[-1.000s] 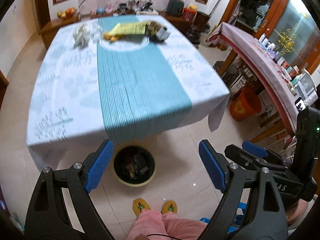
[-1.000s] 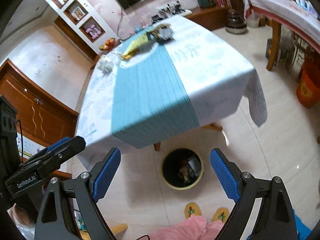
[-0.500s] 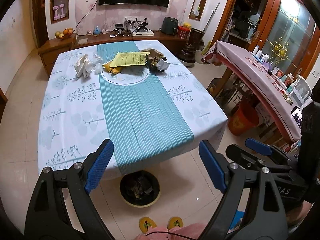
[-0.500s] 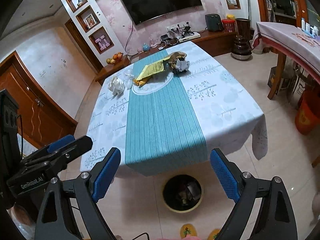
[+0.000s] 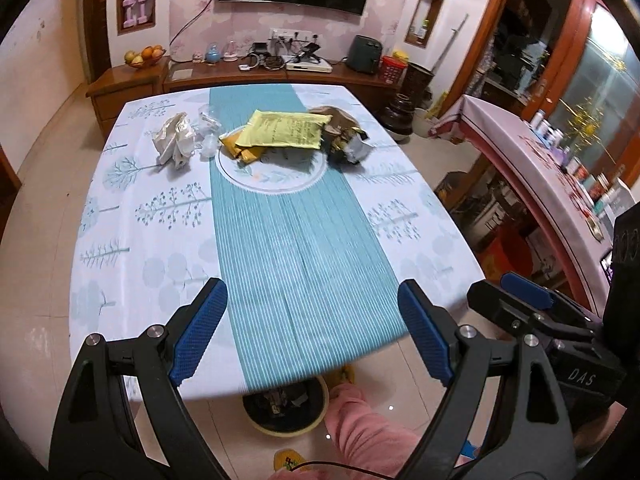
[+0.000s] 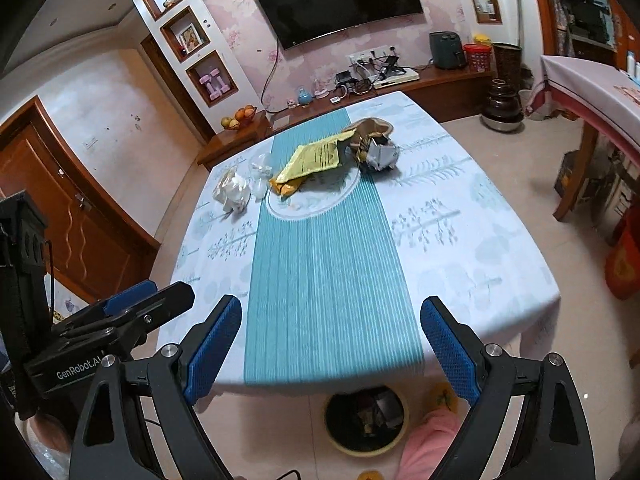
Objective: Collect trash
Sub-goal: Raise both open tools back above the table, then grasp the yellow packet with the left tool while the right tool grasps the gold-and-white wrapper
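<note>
Both the left claw [image 5: 312, 328] and the right claw [image 6: 332, 344] are held spread and empty at the worktop [image 5: 132, 240] near edge, because the trash [image 5: 280, 132] is piled at 12 o'clock, well apart from the bin [image 6: 366, 416] below.

2 wrist fisheyes above the near table [image 5: 132, 280] edge, facing its far end, sharing tabletop and floor bin [image 6: 366, 420]
</note>
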The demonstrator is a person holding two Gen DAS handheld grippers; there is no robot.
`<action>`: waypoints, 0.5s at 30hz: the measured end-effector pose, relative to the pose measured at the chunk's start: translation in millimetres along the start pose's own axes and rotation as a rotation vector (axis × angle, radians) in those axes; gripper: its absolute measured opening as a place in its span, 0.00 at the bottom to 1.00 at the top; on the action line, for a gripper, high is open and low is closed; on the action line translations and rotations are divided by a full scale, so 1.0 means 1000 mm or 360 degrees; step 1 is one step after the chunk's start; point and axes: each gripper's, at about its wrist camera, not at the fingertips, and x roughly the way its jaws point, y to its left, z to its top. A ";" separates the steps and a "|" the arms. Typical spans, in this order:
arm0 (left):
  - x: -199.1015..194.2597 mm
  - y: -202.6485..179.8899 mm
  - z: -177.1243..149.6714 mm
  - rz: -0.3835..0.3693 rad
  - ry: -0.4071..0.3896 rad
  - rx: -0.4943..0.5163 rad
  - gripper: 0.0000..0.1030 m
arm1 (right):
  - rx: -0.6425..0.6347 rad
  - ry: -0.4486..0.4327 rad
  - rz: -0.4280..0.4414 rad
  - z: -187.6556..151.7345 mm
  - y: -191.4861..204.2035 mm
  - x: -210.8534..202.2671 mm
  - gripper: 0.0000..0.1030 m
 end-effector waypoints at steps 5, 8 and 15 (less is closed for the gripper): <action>0.052 0.002 0.046 0.0073 0.0019 -0.0088 0.83 | -0.0061 0.0108 0.0083 0.057 -0.021 0.064 0.89; 0.083 0.002 0.073 0.0090 0.0051 -0.0152 0.83 | -0.0120 0.0178 0.0106 0.093 -0.035 0.100 0.89; 0.161 0.010 0.131 0.0090 0.0123 -0.0408 0.83 | -0.0221 0.0257 0.0127 0.171 -0.073 0.182 0.89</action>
